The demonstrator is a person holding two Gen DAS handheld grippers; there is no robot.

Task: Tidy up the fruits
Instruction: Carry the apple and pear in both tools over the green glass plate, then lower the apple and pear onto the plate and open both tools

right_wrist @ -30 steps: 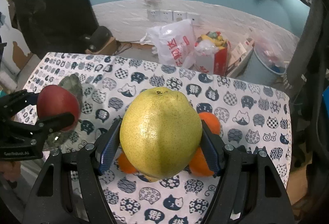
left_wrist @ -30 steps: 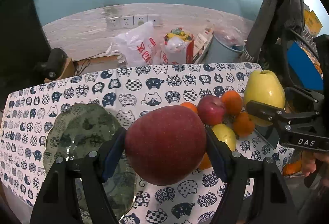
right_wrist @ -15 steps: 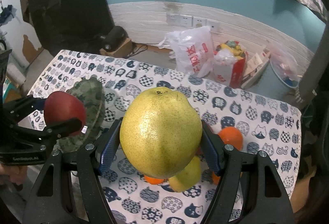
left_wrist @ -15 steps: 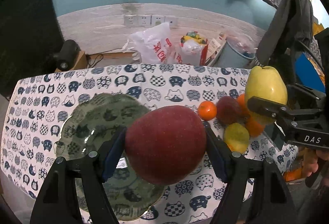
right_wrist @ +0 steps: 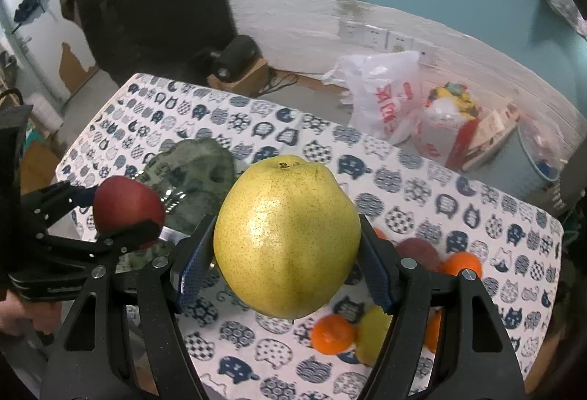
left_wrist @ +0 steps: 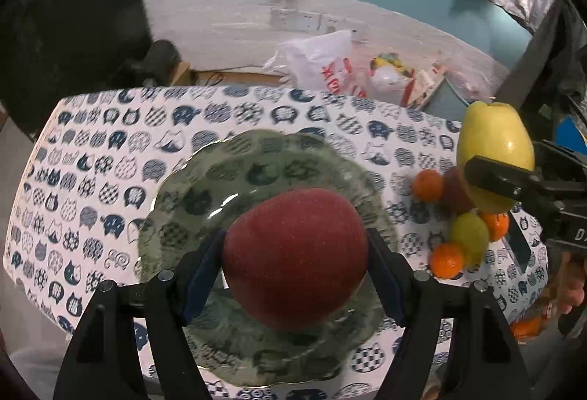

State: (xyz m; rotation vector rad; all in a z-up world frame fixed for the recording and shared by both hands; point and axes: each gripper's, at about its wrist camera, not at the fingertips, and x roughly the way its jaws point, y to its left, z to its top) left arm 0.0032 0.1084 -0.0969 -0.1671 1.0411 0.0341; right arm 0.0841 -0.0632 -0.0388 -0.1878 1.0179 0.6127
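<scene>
My left gripper [left_wrist: 295,264] is shut on a red apple [left_wrist: 295,253] and holds it above a green glass plate [left_wrist: 205,194]. The same apple [right_wrist: 126,205] and plate [right_wrist: 198,172] show at the left of the right wrist view. My right gripper [right_wrist: 288,262] is shut on a large yellow pear [right_wrist: 288,238], held above the table; the pear also shows at the right of the left wrist view [left_wrist: 493,143]. Below it lie oranges [left_wrist: 427,185], a small red apple [left_wrist: 453,194] and a small green-yellow fruit [left_wrist: 469,236].
The table wears a white cloth with blue cat prints [left_wrist: 110,150]. Behind it on the floor are a white plastic bag [left_wrist: 323,64], a red box [right_wrist: 455,139] and a black speaker [right_wrist: 234,57]. A dark jacket [left_wrist: 550,44] hangs at the right.
My left gripper has carried the red apple leftward, so it now hangs over the plate. My right gripper with the pear has also shifted left, away from the fruit pile.
</scene>
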